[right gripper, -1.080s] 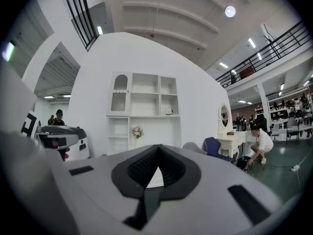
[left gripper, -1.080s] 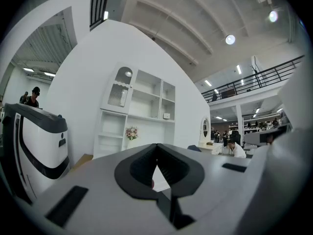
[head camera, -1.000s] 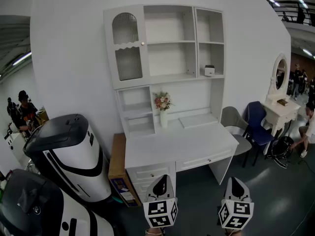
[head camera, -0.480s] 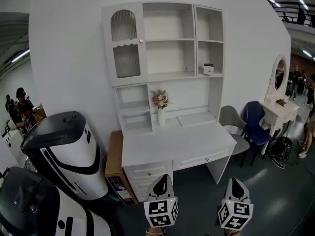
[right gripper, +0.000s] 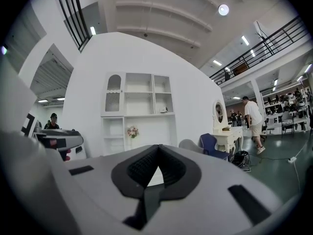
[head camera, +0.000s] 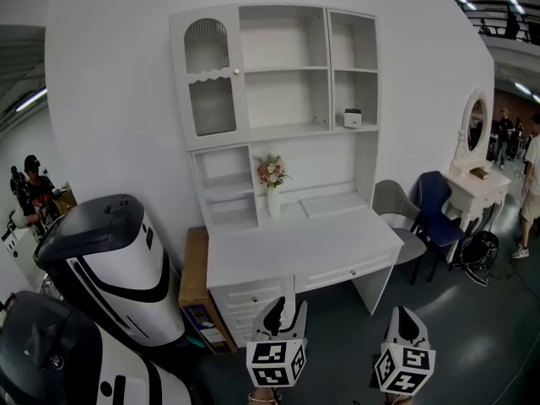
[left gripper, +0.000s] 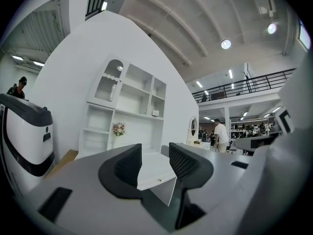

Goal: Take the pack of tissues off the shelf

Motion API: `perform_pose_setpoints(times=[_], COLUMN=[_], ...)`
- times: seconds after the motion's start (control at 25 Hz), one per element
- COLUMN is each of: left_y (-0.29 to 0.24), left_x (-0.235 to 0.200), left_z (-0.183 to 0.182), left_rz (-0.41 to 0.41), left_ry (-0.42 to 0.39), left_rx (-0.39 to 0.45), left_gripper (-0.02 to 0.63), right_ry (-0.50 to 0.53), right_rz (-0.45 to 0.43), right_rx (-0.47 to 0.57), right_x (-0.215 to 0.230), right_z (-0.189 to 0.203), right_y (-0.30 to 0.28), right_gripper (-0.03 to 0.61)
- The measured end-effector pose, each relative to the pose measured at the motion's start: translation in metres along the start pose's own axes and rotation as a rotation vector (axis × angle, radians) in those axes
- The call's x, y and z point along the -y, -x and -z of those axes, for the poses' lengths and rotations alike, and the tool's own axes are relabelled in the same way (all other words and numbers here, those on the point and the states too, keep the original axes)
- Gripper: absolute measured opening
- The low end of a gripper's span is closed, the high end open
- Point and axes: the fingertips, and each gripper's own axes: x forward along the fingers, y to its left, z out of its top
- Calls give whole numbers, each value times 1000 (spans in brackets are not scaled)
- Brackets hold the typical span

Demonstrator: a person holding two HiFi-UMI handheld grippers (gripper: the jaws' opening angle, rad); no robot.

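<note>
Sitting in the lower right compartment of the white cabinet (head camera: 283, 74), the pack of tissues (head camera: 353, 118) is well apart from both grippers. Below stands a desk (head camera: 295, 251). The left gripper (head camera: 286, 309) has just been opening its jaws, with nothing between them; the right gripper (head camera: 404, 314) has its jaws together, empty.

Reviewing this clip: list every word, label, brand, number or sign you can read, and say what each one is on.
No text can be read in any view.
On the cardboard box beside the desk: a blue printed panel, too small to read.
On the pack of tissues: a dark mark, too small to read.
On the two marker cubes: black-and-white square patterns only, no words.
</note>
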Motion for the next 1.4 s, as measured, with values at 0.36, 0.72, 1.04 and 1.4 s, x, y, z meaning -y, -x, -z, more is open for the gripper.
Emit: perform_pose_setpoints(times=[0.36, 0.72, 1.04, 1.4], left_y=[-2, -3, -11, -51], left_x=[6, -9, -22, -18], left_z=[-3, -3, 7, 28], left_rz=[52, 90, 122, 160], left_ry=[-36, -31, -19, -27], left_rx=[10, 10, -12, -50], left_gripper=[289, 314, 314, 314], right_ry=[-26, -40, -41, -47], right_rz=[20, 58, 97, 129], right_rx=[-11, -1, -12, -41], right_x=[0, -10, -17, -2], right_z=[5, 5, 15, 29], right_y=[2, 4, 9, -22], right_gripper=[8, 8, 8, 8])
